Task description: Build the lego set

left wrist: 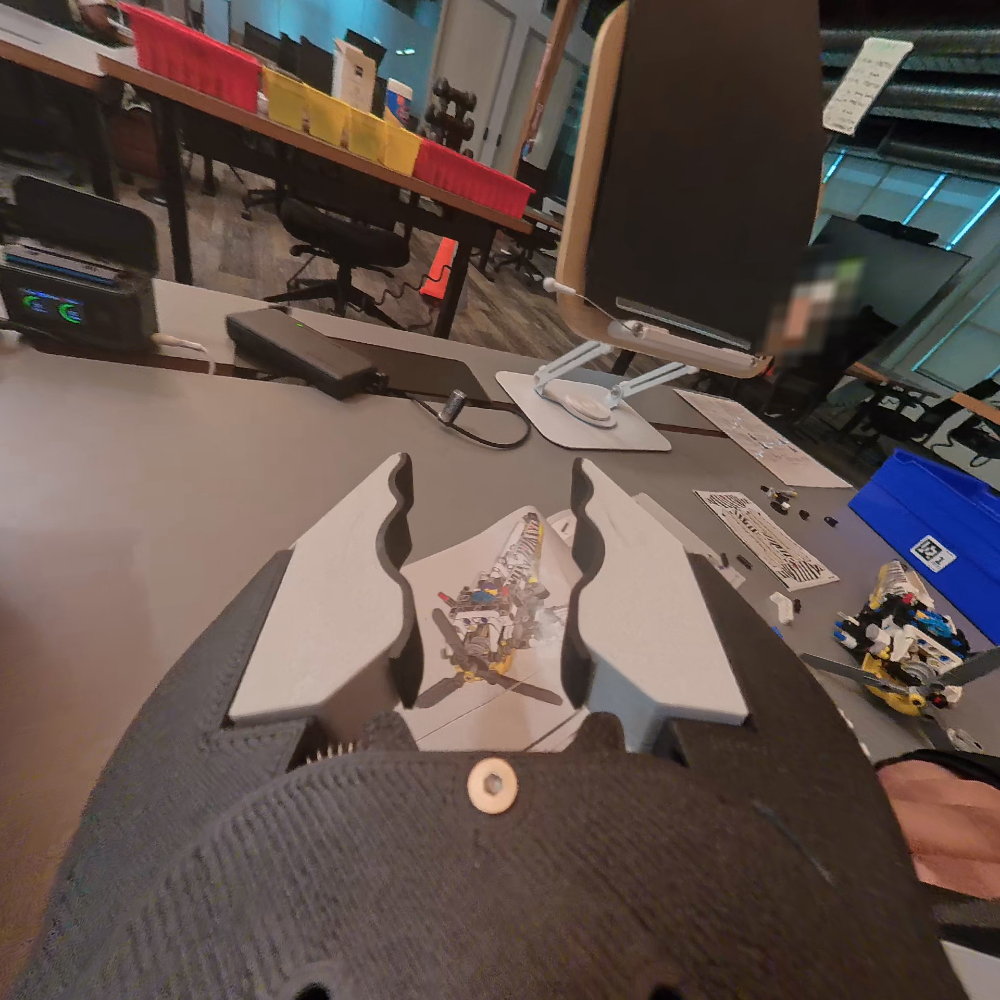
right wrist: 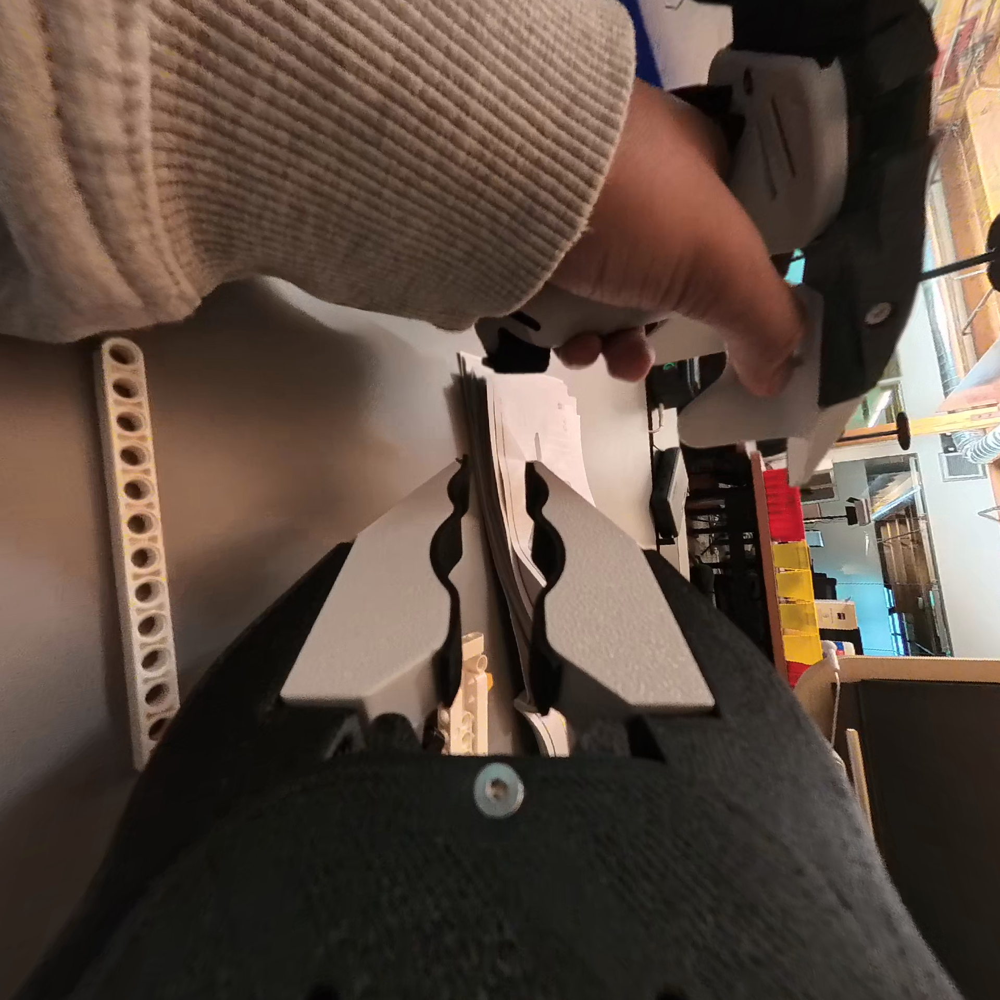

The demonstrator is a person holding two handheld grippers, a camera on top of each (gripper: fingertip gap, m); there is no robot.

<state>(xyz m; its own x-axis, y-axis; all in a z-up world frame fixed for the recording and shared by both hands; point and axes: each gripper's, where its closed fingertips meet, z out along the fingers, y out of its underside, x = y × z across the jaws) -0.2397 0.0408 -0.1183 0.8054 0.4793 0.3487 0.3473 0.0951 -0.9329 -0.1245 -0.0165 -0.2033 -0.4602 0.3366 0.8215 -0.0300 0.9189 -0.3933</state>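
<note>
Apparently consulting the instruction booklet (left wrist: 487, 649), the released left gripper (left wrist: 489, 476) is hovering above it while the right gripper (right wrist: 495, 476), not yet clenched, is straddling its pages, needing to close before turning them.

Your instruction booklet (left wrist: 487, 638) lies open on the table (left wrist: 162, 514), page up, showing a propeller plane. The part-built model (left wrist: 898, 644), yellow, white, black and blue with grey propeller blades, sits toward the table's right side, just beside the blue bin. A long white holed beam (right wrist: 138, 546) lies flat on the table. Small black pieces (left wrist: 779, 500) lie scattered near the striped sticker sheet (left wrist: 757, 535).
</note>
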